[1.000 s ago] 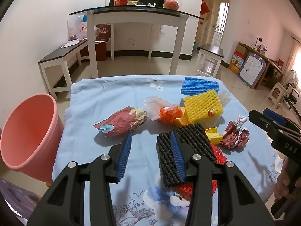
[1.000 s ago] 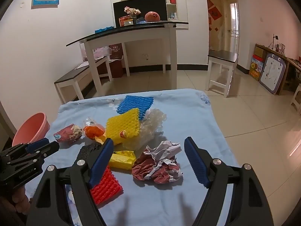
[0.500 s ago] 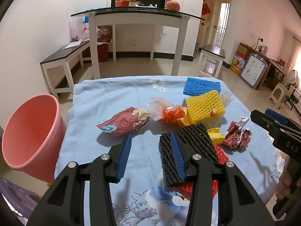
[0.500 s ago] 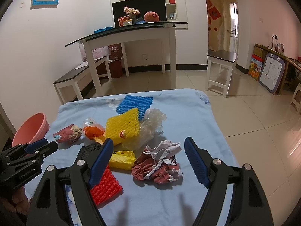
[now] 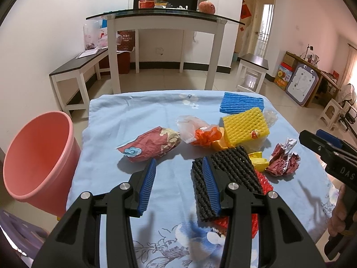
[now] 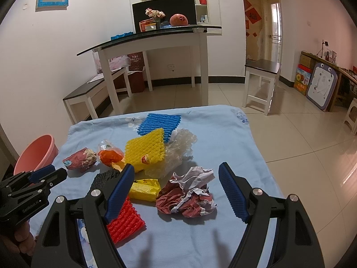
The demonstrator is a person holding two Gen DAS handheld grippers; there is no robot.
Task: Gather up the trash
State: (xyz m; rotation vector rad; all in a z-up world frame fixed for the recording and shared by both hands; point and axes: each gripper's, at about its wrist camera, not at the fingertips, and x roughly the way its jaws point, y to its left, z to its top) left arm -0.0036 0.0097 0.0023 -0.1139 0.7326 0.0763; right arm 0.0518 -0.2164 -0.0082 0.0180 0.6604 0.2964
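Barely moved since a second ago: left view crept slightly forward and up, trash layout unchanged. Left to right: pink bin (image 5: 38,158) parked off the desk's left edge, mouth tilted toward the desk (image 5: 125,111) — handy drop target. Left hand-held gripper (image 5: 178,179) released, hovering low just short of the red patterned wrapper (image 5: 151,145), probably lining up that piece since nearest the bin. Black foam net (image 5: 225,178) beside its right finger, lying over the red foam net (image 6: 125,221). Orange bag (image 5: 206,135), yellow foam net (image 5: 244,127), blue foam net (image 5: 241,102) clustered mid-desk. Right hand-held gripper (image 6: 178,192) spread wide, nothing held, bracketing the crumpled red-white paper (image 6: 189,196) from above; no contact yet.
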